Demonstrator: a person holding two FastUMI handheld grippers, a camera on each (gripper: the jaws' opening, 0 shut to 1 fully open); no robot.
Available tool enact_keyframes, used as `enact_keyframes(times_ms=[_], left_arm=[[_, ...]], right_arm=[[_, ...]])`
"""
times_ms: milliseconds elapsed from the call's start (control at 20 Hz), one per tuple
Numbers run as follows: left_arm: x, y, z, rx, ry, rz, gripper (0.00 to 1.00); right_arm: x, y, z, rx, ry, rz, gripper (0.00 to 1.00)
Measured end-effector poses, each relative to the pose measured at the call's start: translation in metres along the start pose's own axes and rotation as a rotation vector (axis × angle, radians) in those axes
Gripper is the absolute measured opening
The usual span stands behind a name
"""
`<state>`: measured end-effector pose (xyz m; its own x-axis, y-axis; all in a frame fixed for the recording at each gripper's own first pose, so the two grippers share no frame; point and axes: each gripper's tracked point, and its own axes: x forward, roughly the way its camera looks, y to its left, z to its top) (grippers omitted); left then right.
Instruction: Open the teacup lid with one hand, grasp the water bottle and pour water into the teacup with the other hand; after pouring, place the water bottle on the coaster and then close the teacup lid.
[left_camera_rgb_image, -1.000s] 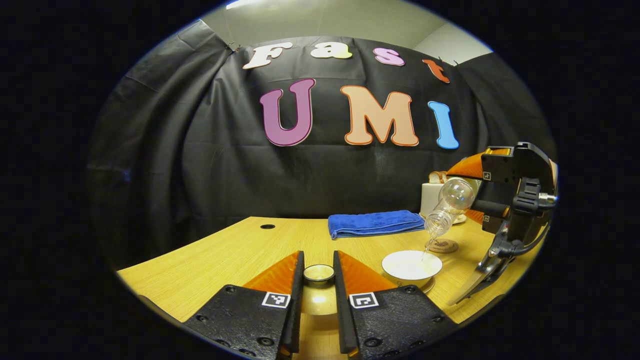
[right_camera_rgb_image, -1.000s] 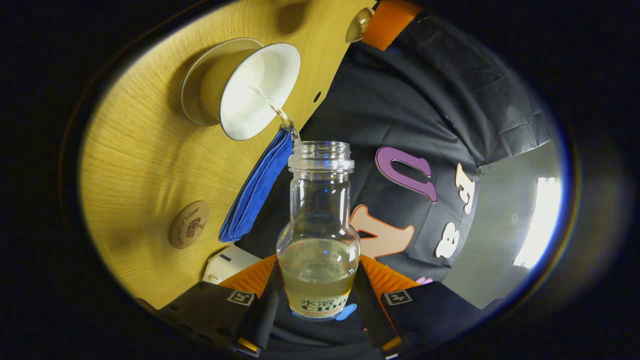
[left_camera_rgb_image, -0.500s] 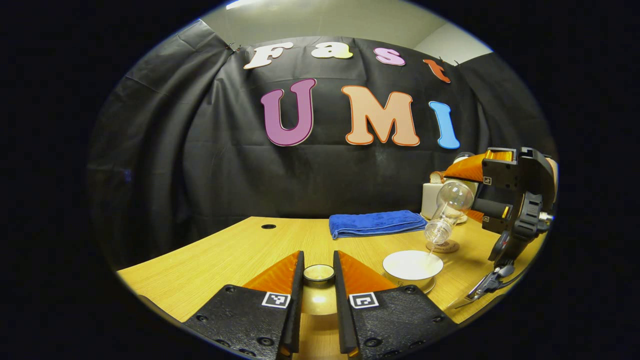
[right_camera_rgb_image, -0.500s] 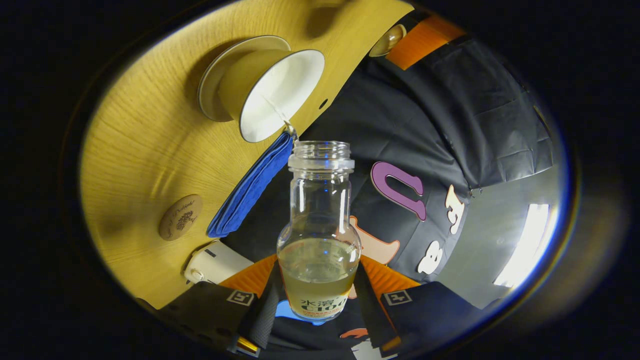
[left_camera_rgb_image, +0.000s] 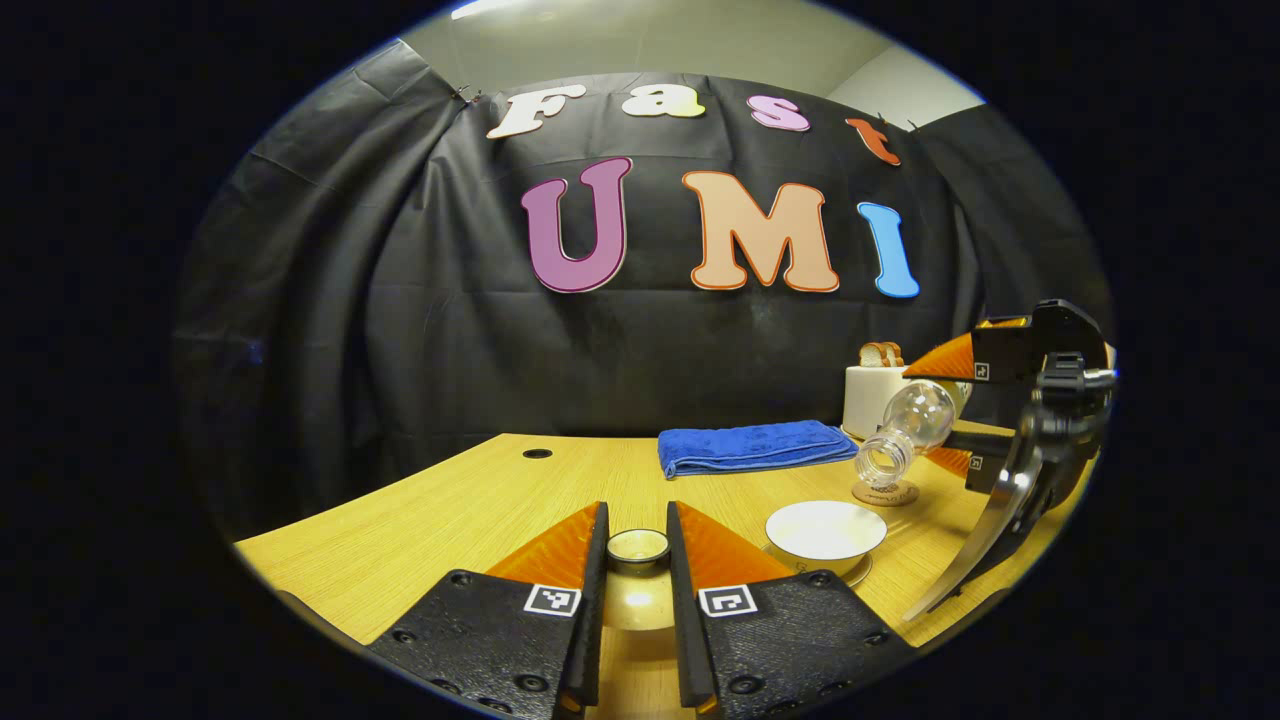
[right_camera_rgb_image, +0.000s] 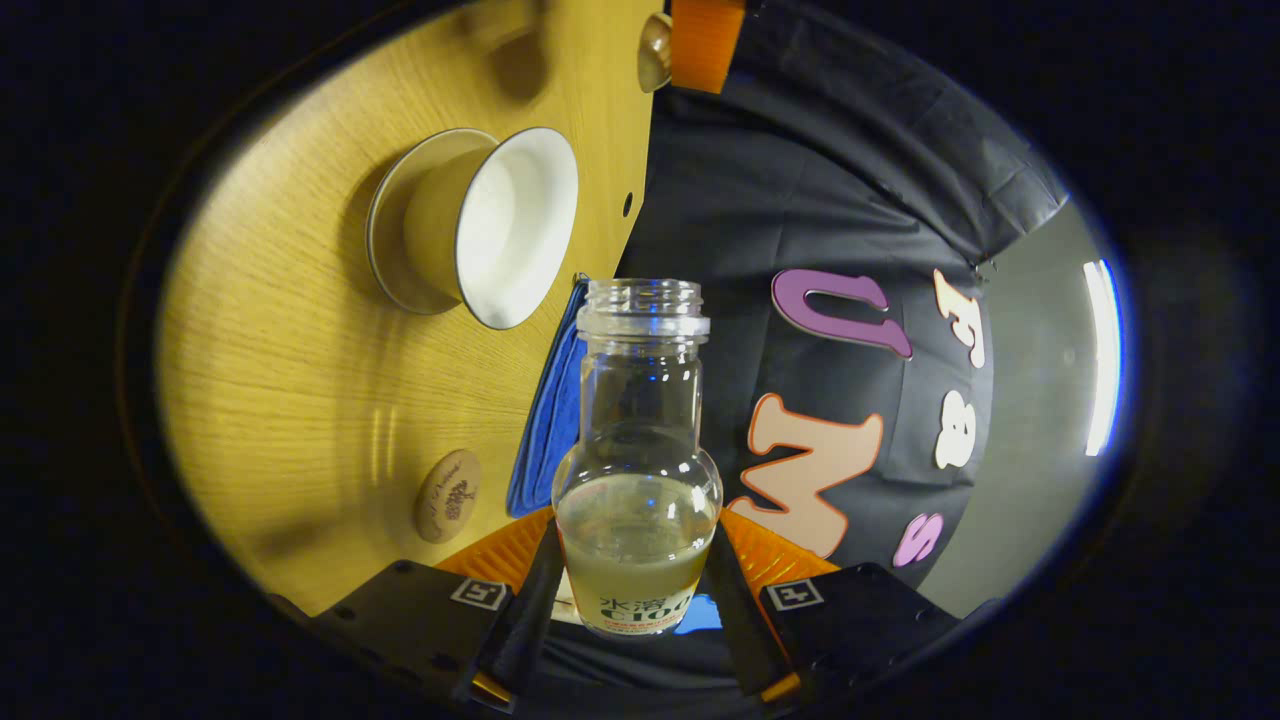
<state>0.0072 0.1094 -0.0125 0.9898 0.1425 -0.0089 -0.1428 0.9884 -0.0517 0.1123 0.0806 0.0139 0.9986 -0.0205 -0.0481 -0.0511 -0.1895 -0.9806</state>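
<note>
The right gripper (right_camera_rgb_image: 632, 600) is clamped on the bottle (right_camera_rgb_image: 637, 470), one finger on each side of its lower body; the bottle is uncapped, steeply tilted, and liquid remains in its lower part. In the left gripper view the bottle (left_camera_rgb_image: 905, 428) hangs above the table (left_camera_rgb_image: 440, 520), mouth pointing down and toward the cup (left_camera_rgb_image: 825, 528), but set off toward the coaster (left_camera_rgb_image: 885, 493) rather than over the white bowl. No stream is visible at the mouth in either view. The cup (right_camera_rgb_image: 495, 225) stands open on its saucer (right_camera_rgb_image: 385, 240); whether it holds water cannot be told from its white interior. The left gripper (left_camera_rgb_image: 638, 560) holds the lid (left_camera_rgb_image: 638, 548) low over the table, well to the side of the cup, its jaws close on the lid's knob from both sides. Judgement: pouring appears finished or paused, and the step in hand is the return of the bottle to upright ahead of placement. The next move calls for righting the bottle fully before lowering it, so that nothing spills on the table, then centring its base on the coaster (right_camera_rgb_image: 447, 495), which is small and near the folded towel (left_camera_rgb_image: 750, 447). Release should follow only once the base sits flat. The lid then goes back on the cup.
</note>
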Motion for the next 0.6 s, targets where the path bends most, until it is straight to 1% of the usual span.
enact_keyframes(times_ms=[50, 200, 250, 450, 600], left_arm=[[0.000, 0.000, 0.001, 0.000, 0.000, 0.000, 0.28], [0.000, 0.000, -0.001, 0.000, 0.000, 0.000, 0.28], [0.000, 0.000, -0.001, 0.000, 0.000, 0.000, 0.28], [0.001, 0.000, -0.001, 0.000, 0.000, 0.000, 0.28], [0.000, 0.000, 0.000, 0.000, 0.000, 0.000, 0.28]], right_arm=[[-0.001, 0.007, -0.003, 0.075, 0.010, 0.024, 0.76], [0.002, 0.009, -0.009, 0.321, 0.025, 0.068, 0.78], [0.004, 0.006, -0.011, 0.398, 0.028, 0.072, 0.81], [0.007, 0.003, -0.017, 0.688, 0.047, 0.092, 0.78], [0.014, 0.009, -0.026, 0.890, 0.067, 0.104, 0.77]])
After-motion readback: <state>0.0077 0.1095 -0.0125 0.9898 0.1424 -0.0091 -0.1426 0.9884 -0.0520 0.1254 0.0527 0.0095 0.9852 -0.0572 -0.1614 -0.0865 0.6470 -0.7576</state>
